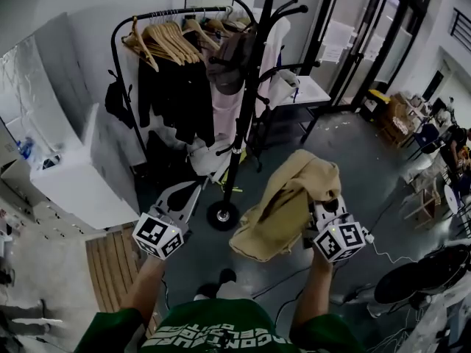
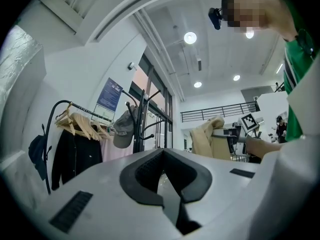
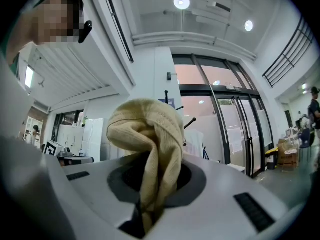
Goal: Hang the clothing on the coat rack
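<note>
- Fingers: right gripper (image 3: 151, 196) is pinched nearly closed on a bunched fold of the beige knit sweater (image 3: 150, 129); fabric fills the slot between the pads and bulges up above them.
- Left gripper (image 2: 165, 181): jaws drawn together, nothing between them. It is held low at the person's left, pointing toward the rack's base.
- In the head view the sweater (image 1: 283, 212) hangs in a loose heap off the right gripper, in the air above the grey floor (image 1: 346, 145), off to the right of the coat rack and not touching it.
- Coat rack (image 1: 246, 101): black pole with curved hooks on a round base, standing between the two grippers and further out.
- A grey cap (image 1: 229, 65) hangs on one of its upper hooks; pale garments are on the hooks behind it.
- Left of the rack is a black garment rail (image 1: 121, 65) with wooden hangers (image 1: 165, 39) and dark clothes (image 1: 173, 94).
- White cabinet (image 1: 81, 175) sits at far left.
</note>
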Motion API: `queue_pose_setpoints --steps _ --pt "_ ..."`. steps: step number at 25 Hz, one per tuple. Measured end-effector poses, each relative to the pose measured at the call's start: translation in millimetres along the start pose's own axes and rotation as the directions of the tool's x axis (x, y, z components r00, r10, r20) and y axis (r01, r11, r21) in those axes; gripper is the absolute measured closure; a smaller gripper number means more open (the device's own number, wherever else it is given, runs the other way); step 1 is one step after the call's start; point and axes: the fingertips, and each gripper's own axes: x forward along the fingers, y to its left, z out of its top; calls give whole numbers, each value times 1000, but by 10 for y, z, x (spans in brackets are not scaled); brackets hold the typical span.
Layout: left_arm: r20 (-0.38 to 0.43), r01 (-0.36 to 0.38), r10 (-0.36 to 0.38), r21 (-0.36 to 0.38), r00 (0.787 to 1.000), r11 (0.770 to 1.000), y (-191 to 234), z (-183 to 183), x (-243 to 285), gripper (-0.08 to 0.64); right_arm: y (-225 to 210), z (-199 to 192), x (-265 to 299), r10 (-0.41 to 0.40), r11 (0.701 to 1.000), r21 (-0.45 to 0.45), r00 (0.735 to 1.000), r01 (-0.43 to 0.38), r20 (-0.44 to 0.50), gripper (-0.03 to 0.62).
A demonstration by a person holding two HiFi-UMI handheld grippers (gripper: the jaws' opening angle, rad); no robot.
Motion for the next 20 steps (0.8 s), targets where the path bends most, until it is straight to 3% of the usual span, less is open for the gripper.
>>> queue_pose_setpoints --steps 20 --pt "38 -68 66 72 997 995 964 134 774 557 -257 299 1493 106 993 -54 990 -102 92 540"
